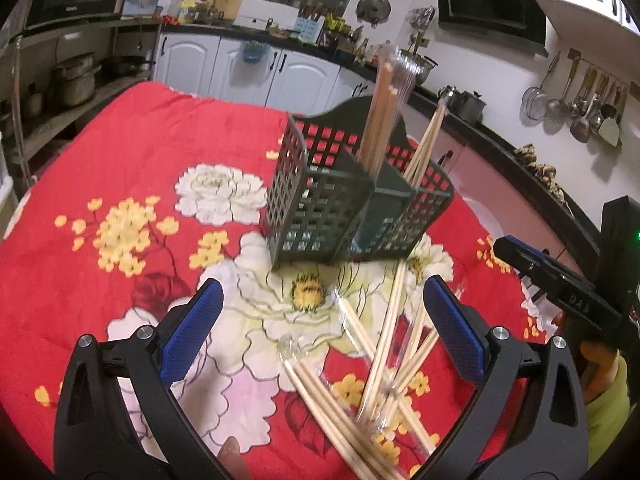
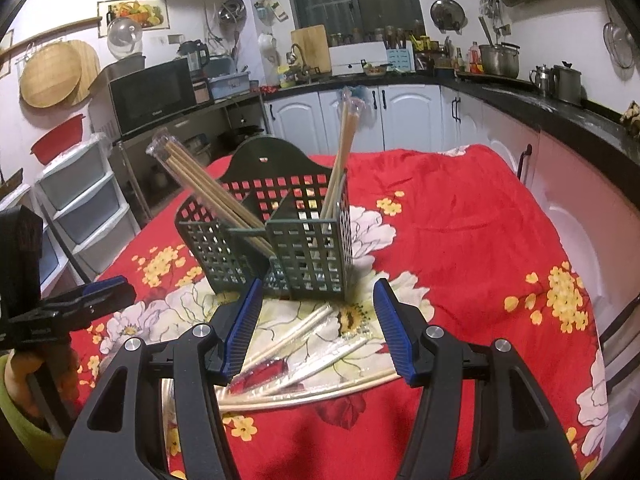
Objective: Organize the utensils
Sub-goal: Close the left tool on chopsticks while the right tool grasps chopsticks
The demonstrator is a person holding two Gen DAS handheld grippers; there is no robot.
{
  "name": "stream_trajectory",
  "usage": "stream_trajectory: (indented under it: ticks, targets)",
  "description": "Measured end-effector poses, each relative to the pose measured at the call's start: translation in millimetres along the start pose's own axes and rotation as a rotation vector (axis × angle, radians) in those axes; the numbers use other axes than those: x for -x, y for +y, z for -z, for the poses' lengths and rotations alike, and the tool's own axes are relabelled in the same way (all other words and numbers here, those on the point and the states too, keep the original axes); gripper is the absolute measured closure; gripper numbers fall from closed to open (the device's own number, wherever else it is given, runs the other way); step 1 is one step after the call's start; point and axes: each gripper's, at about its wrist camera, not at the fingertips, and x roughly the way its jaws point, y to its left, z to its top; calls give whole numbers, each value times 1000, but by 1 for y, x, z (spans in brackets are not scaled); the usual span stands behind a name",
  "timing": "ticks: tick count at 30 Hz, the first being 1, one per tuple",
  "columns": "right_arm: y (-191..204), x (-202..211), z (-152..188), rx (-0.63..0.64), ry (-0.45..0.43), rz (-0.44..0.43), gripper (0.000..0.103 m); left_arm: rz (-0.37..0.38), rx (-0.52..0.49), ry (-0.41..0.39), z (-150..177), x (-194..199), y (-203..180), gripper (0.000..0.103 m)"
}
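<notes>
A dark green lattice utensil holder (image 1: 352,204) stands on the red floral cloth (image 1: 120,152); it also shows in the right wrist view (image 2: 276,244). Two clear-wrapped chopstick bundles stand in it, one per compartment (image 1: 382,116) (image 1: 426,144), also seen in the right wrist view (image 2: 204,192) (image 2: 340,160). Several wrapped chopstick bundles (image 1: 384,364) lie on the cloth in front of it, also in the right wrist view (image 2: 304,352). My left gripper (image 1: 320,320) is open and empty above them. My right gripper (image 2: 316,320) is open and empty, just over the loose bundles.
The right gripper shows at the right edge of the left wrist view (image 1: 560,280); the left gripper shows at the left edge of the right wrist view (image 2: 72,308). Kitchen counters (image 2: 540,100), white cabinets (image 2: 400,116), a microwave (image 2: 152,96) and plastic drawers (image 2: 80,208) surround the table.
</notes>
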Motion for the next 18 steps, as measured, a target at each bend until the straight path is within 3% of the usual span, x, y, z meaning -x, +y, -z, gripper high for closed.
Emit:
stream_trajectory:
  ticks: [6, 12, 18]
  targets:
    - [-1, -10, 9, 6, 42, 6, 48, -1, 4, 66, 18, -11, -2, 21]
    - [-3, -19, 15, 3, 70, 13, 52, -9, 9, 155, 37, -24, -2, 46]
    - [-5, -29, 17, 3, 93, 22, 52, -36, 11, 206, 45, -37, 0, 53]
